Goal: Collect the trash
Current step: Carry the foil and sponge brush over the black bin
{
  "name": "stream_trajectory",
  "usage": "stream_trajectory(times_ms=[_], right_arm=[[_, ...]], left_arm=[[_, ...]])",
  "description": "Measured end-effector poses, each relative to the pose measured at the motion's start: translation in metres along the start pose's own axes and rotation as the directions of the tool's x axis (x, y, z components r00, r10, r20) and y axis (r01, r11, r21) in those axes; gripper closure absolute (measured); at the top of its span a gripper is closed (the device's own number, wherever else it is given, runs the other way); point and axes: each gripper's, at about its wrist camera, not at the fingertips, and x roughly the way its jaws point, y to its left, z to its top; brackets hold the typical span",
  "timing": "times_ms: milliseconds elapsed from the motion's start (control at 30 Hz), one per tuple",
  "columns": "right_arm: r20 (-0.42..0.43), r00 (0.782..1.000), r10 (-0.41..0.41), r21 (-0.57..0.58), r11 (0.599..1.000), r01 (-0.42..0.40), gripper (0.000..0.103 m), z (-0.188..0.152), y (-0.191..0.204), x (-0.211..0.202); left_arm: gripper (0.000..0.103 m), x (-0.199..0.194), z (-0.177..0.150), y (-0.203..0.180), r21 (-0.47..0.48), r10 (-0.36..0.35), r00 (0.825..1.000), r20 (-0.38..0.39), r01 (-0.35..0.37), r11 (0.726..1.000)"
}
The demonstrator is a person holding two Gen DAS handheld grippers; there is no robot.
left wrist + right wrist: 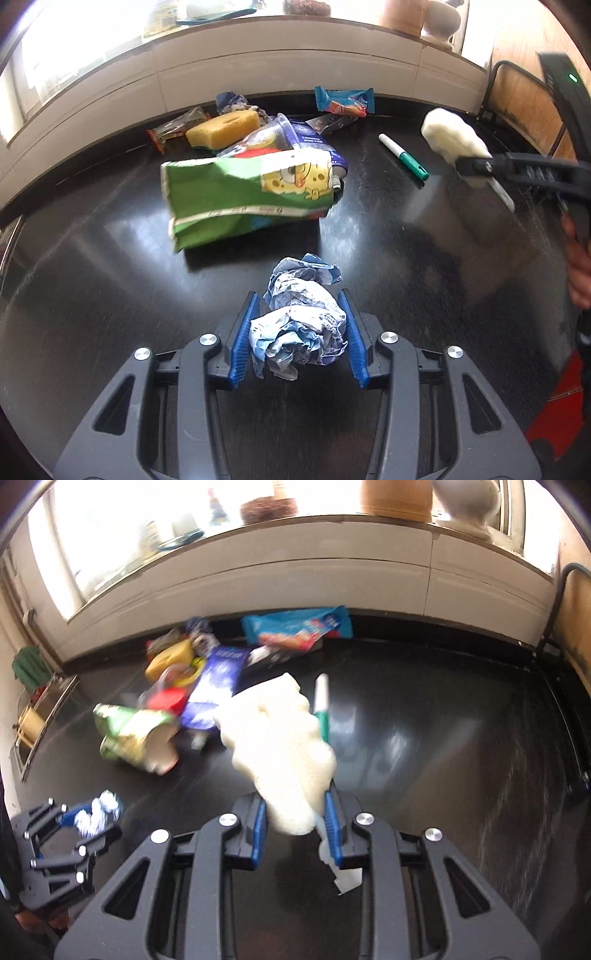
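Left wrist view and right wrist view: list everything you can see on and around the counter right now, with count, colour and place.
Crumpled paper: one, white and blue, between left gripper's pads.
Foam piece: one, cream, between right gripper's pads.
Snack bag: one, green, counter centre.
Sponge: one, yellow, near back wall.
Marker: one, teal and white, right of the bag.
Wrapper: one, blue, against back wall.
Counter: one, black, glossy.
Left gripper: black, blue pads, closed on the paper.
Right gripper: black, blue pads, closed on the foam.

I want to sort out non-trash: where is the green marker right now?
The green marker lies on the black countertop, right of the green snack bag in the left wrist view.
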Motion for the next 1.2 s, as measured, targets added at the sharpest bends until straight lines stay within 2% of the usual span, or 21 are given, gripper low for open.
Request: stream_trajectory(times_ms=[67,167,333,467,667,833,933,1000,1067,1100,1200], right_arm=[[-0.002,1.0,0.026,-0.001,1.0,-0.026,0.076,-0.027,0.016,-0.019],[0.001,1.0,0.022,0.0,1.0,-0.022,0.076,-0.06,0.033,-0.041],[-0.012,1.0,0.023,-0.006,1.0,-0.023,0.076,-0.1,0.057,-0.057],[-0.014,1.0,0.019,-0.024,1.0,-0.019,0.076,-0.109,0.07,-0.06],[-0.007,1.0,0.025,-0.059,0.998,-0.025,0.076,-0.104,0.094,-0.06],[-0.01,0.996,0.084,-0.143,0.986,-0.085,0.076,-0.098,0.147,-0.052],[-0.035,0.987,0.156,-0.208,0.965,-0.159,0.076,-0.097,0.196,-0.041],[-0.07,0.974,0.215,-0.259,0.939,-0.226,0.076,-0.096,0.236,-0.029],[-0.1,0.961,0.259,-0.306,0.911,-0.278,0.076,-0.098,0.274,-0.019],[-0.132,0.946,0.297,-0.335,0.885,-0.325,0.076,-0.101,0.3,-0.012],[-0.197,0.911,0.362,-0.402,0.818,-0.412,0.076,-0.114,0.361,-0.001]], left_arm=[[0.06,-0.015,-0.011,0.002,-0.021,0.006,1.0,0.007,-0.006,1.0],[0.06,-0.029,-0.024,0.005,-0.045,0.012,1.0,0.008,-0.011,0.999],[0.06,-0.05,-0.045,0.004,-0.043,0.023,1.0,0.015,-0.023,0.999],[0.06,-0.062,-0.056,0.008,-0.056,0.026,0.999,0.022,-0.025,0.998],[0.06,-0.074,-0.063,0.027,-0.097,0.037,0.998,0.044,-0.033,0.995],[0.06,-0.092,-0.075,0.061,-0.155,0.081,0.995,0.062,-0.071,0.985],[0.06,-0.108,-0.092,0.093,-0.215,0.14,0.988,0.065,-0.123,0.969],[0.06,-0.122,-0.109,0.12,-0.264,0.198,0.978,0.062,-0.175,0.948],[0.06,-0.14,-0.136,0.151,-0.321,0.271,0.961,0.047,-0.242,0.916],[0.06,-0.146,-0.147,0.164,-0.342,0.297,0.954,0.038,-0.267,0.901],[0.06,-0.171,-0.196,0.21,-0.429,0.383,0.924,-0.015,-0.352,0.832]])
